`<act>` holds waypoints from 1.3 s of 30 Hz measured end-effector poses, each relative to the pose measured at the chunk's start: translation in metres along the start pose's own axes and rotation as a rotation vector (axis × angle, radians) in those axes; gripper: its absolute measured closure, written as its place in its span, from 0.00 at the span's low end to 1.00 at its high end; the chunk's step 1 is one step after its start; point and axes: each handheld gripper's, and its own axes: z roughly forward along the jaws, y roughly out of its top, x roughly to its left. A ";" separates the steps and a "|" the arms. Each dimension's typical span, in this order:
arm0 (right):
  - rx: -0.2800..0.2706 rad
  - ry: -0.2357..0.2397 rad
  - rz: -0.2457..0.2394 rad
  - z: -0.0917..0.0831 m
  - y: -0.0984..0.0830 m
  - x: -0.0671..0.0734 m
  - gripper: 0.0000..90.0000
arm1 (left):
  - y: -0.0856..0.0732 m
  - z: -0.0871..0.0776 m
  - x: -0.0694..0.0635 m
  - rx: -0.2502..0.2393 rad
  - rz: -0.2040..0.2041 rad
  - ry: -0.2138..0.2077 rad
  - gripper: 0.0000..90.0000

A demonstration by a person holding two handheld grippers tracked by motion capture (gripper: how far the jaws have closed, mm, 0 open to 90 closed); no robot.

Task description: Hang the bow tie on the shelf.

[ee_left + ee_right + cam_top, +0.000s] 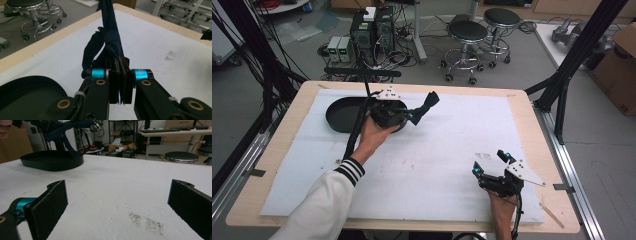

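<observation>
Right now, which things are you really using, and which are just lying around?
In use:
left gripper, shut on a dark blue folded cloth strap
round black shallow tray
right gripper, open, waiting

Lying about:
two black round stools
brown cardboard box
computer towers

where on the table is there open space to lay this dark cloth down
The white mat is bare between the black tray and the right gripper, and across its far right part. It is crowded at the tray, where the left gripper holds the dark cloth.
</observation>
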 end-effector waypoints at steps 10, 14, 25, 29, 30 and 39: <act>0.001 0.000 -0.007 0.000 0.000 0.000 0.02 | 0.005 -0.027 0.010 -0.047 -0.010 0.041 0.97; 0.000 0.000 -0.007 0.000 0.000 0.000 0.02 | 0.005 -0.039 0.014 -0.046 -0.010 0.055 0.97; 0.000 -0.002 -0.008 0.000 0.000 0.000 0.02 | 0.007 -0.075 0.033 -0.129 -0.060 0.083 0.97; 0.000 -0.002 -0.011 0.000 0.000 0.001 0.02 | 0.008 -0.081 0.037 -0.149 -0.079 0.088 0.97; 0.000 -0.002 -0.010 0.000 0.000 0.001 0.02 | 0.009 -0.082 0.038 -0.151 -0.076 0.086 0.97; 0.003 -0.002 -0.010 0.000 0.000 0.000 0.02 | 0.019 -0.088 0.040 -0.177 -0.081 0.083 0.97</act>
